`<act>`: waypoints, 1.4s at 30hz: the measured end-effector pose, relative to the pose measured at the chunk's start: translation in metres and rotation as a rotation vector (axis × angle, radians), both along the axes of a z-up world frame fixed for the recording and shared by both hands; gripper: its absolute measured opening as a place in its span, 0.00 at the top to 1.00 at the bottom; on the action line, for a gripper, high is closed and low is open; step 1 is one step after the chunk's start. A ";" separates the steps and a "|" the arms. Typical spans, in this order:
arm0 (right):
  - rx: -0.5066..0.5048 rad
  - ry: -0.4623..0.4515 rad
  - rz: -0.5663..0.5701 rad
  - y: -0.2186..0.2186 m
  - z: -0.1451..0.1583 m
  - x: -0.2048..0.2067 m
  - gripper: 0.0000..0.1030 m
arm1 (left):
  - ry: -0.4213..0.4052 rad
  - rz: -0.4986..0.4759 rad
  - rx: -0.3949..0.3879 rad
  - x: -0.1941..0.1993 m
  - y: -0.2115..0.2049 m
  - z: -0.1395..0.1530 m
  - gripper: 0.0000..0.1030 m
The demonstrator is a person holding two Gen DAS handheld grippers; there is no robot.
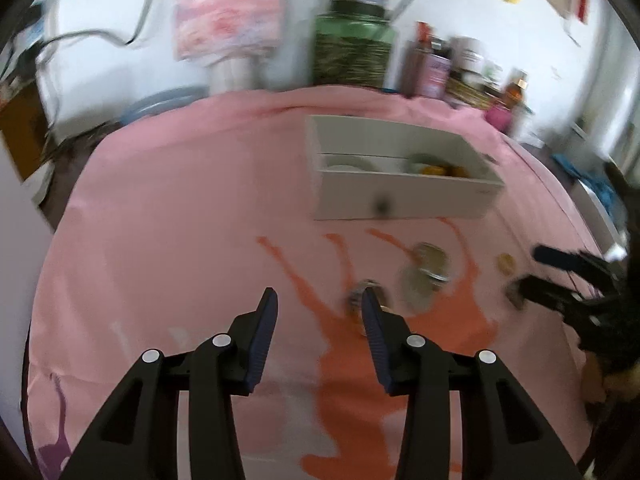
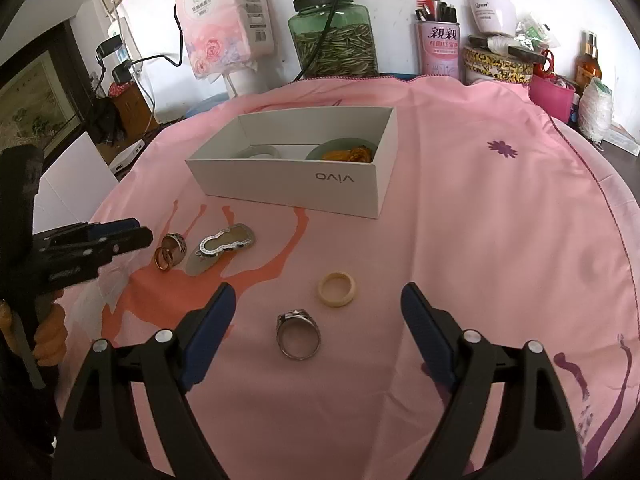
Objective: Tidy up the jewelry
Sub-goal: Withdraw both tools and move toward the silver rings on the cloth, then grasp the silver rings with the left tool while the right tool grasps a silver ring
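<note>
From the left wrist, the left gripper (image 1: 318, 304) stands part-open above the pink cloth (image 1: 180, 220) with nothing between its jaws; the blur makes it hard to say, but its right finger seems to overlap a patterned ring (image 1: 362, 294).

From the right wrist, the right gripper (image 2: 318, 300) gapes wide and empty over a silver ring (image 2: 299, 335), a cream ring (image 2: 336, 289) just beyond, the white box (image 2: 296, 182) further off. That ring looks hard, light and slippery; pinch across the band.
</note>
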State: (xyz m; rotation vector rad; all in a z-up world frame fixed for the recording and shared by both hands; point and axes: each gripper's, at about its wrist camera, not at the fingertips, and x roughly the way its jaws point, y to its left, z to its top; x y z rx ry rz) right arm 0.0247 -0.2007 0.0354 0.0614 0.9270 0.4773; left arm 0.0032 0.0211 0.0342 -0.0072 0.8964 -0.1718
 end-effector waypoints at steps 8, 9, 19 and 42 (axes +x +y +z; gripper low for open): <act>-0.003 0.004 -0.001 0.000 0.000 0.001 0.22 | 0.045 -0.003 0.068 0.001 0.000 -0.013 0.59; -0.002 0.006 -0.003 -0.001 0.000 0.001 0.22 | 0.052 0.009 0.080 0.003 0.003 -0.014 0.59; 0.007 -0.005 -0.002 -0.003 0.002 0.000 0.22 | 0.034 0.077 0.044 0.005 0.016 -0.008 0.57; -0.007 -0.024 0.023 0.003 0.004 -0.005 0.22 | -0.013 -0.055 0.073 0.003 -0.020 -0.010 0.73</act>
